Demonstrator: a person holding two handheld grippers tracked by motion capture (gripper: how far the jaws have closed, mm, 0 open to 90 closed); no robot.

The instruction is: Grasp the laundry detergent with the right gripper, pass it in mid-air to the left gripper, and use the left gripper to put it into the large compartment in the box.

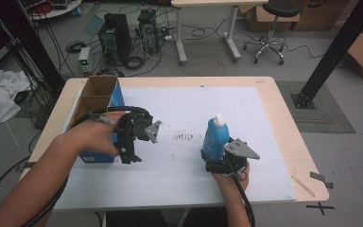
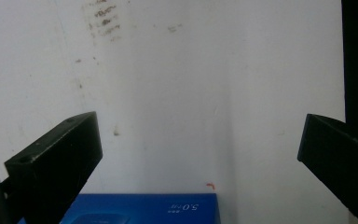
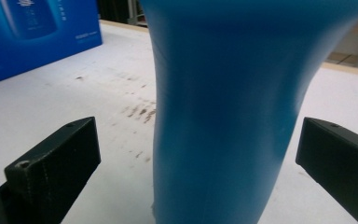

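Left gripper (image 2: pixel 200 154): jaws spread wide, nothing between them.
Blue box (image 2: pixel 142 209): at bottom edge, white print visible.
White mat (image 2: pixel 191 84): dark smudges near top.

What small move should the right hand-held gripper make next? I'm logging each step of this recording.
Probably close the right hand-held gripper on the blue bottle. The bottle stands upright on the white mat between the open jaws, with a gap showing on each side, so nothing grips it yet.
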